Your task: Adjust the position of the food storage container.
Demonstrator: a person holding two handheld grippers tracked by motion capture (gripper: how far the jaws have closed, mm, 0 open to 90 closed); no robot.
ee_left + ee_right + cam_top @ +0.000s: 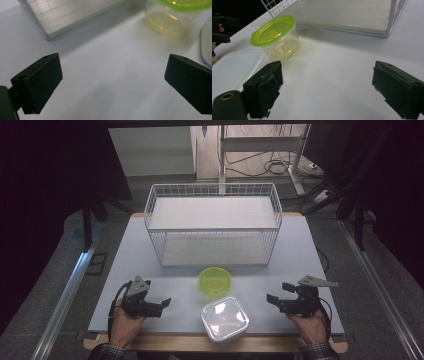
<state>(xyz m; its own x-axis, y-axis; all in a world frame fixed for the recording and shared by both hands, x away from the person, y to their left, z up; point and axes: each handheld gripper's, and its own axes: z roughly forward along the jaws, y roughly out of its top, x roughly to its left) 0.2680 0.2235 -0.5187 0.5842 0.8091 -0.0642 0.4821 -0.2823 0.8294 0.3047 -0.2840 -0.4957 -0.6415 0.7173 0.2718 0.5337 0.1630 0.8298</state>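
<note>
Both grippers sit low near the front edge of the white table [125, 250], and nothing is in either one. The left gripper [165, 303] is spread wide, released; the right gripper [272, 298] likewise gapes empty. Between them, the green-lidded round tub [216, 280] stands mid-table, the white square container [225, 318] just beside it at the front edge, wire basket [213, 222] toward the back edge.

Before you, the bench [310, 250] has a smooth, matt white top with a pale wooden edge. The basket [213, 190] is thin white-coated wire. The round tub [283, 46] is clear, glossy plastic under a translucent green plastic lid [273, 30]. The square container [225, 319] is milky, slightly shiny plastic. Your hand-held gripper [325, 91] jaws look matt black plastic.
</note>
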